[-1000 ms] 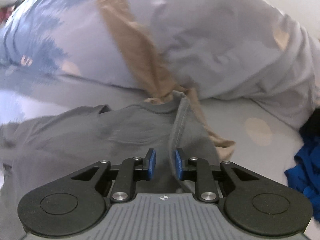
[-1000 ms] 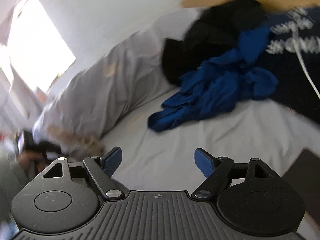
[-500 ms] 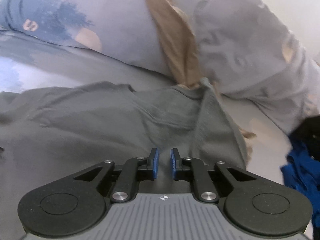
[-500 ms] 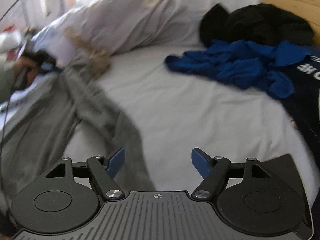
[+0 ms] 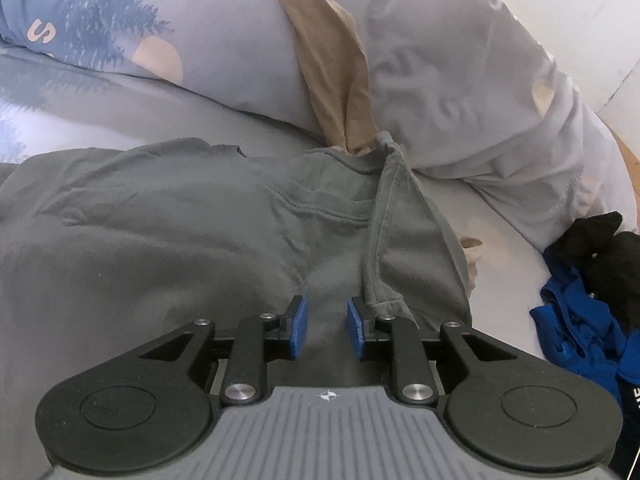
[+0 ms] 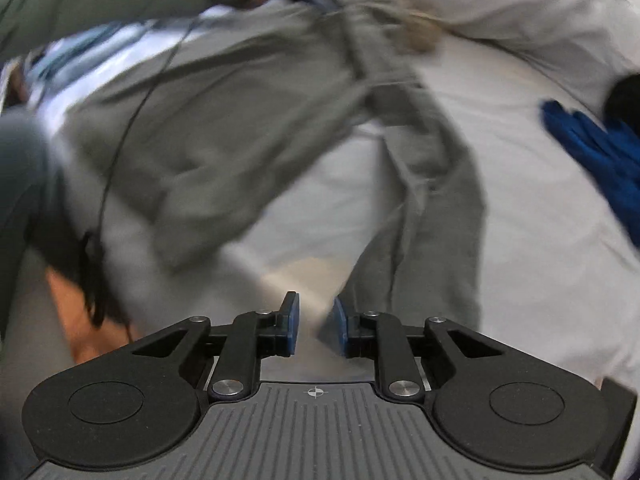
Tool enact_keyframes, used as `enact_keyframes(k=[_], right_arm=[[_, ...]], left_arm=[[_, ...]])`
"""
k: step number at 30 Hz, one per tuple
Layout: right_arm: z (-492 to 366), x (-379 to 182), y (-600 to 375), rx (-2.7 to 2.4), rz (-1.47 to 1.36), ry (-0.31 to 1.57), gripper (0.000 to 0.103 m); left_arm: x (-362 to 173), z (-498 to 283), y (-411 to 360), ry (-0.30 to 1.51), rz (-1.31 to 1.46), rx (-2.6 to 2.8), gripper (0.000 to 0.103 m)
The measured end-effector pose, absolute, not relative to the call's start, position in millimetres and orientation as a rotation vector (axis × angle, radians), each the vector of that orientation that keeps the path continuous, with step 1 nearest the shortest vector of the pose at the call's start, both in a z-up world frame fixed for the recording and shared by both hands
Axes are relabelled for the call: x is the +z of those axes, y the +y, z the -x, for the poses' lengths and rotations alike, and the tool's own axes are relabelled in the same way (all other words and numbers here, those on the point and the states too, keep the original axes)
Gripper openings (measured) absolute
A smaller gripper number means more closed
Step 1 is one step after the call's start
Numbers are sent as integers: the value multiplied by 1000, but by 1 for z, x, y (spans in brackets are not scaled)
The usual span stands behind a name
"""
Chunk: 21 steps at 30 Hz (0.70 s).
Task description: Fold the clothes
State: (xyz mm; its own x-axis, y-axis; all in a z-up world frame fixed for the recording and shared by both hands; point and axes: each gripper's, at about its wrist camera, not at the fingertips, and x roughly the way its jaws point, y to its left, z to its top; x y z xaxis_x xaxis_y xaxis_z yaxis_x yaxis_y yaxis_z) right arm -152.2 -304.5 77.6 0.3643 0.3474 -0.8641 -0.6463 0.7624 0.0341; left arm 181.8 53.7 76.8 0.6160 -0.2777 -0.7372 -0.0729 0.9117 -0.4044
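A grey T-shirt (image 5: 192,232) lies spread on the bed (image 5: 504,248), its collar at the far end against a tan garment (image 5: 332,64) that hangs down over a pale, tree-printed duvet (image 5: 460,92). In the left wrist view the shirt's long axis runs from the camera away toward that collar, with a hemmed sleeve (image 5: 384,240) folded over and running lengthwise down the shirt's right side toward the gripper.

The left gripper (image 5: 327,328) hovers low over the shirt, its blue pads a narrow gap apart, the jaws having just been opening; grey cloth shows behind the gap, but nothing is pinched between the pads. The sleeve's end lies just beside the right-hand pad.

The right wrist view is badly smeared by motion. There the same shirt (image 6: 224,128) stretches diagonally across the white sheet, with a strip of grey cloth trailing down toward the right gripper (image 6: 314,326). Its jaws have just been closing to a narrow gap; the cloth edge seems to reach the right-hand pad, though whether it is actually caught I cannot tell.

A crumpled blue garment (image 5: 580,328) and a black one (image 5: 608,248) lie on the bed to the right, apart from the shirt.
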Motion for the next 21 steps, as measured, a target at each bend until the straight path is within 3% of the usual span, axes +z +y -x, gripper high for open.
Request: enact_keyframes(k=[3, 5, 7, 12, 15, 16, 18, 19, 21], right_arm=[[160, 86, -300, 641, 350, 996, 30], [162, 87, -301, 593, 350, 976, 46], [164, 83, -303, 543, 362, 958, 52], [177, 68, -291, 521, 469, 910, 53], [177, 50, -281, 487, 563, 914, 51], [175, 44, -278, 475, 588, 920, 48], [169, 35, -280, 448, 583, 949, 27], [165, 33, -284, 436, 549, 961, 10], [162, 40, -293, 421, 477, 955, 7]], left_arm=[[77, -180, 53, 907, 414, -126, 33], [77, -179, 52, 907, 408, -129, 34], [76, -177, 53, 904, 408, -134, 36], [74, -175, 54, 893, 416, -159, 43], [73, -174, 53, 878, 424, -189, 53], [73, -174, 52, 873, 425, -197, 56], [72, -174, 51, 866, 425, -209, 59], [72, -175, 51, 861, 424, -212, 61], [72, -176, 50, 843, 421, -214, 61]])
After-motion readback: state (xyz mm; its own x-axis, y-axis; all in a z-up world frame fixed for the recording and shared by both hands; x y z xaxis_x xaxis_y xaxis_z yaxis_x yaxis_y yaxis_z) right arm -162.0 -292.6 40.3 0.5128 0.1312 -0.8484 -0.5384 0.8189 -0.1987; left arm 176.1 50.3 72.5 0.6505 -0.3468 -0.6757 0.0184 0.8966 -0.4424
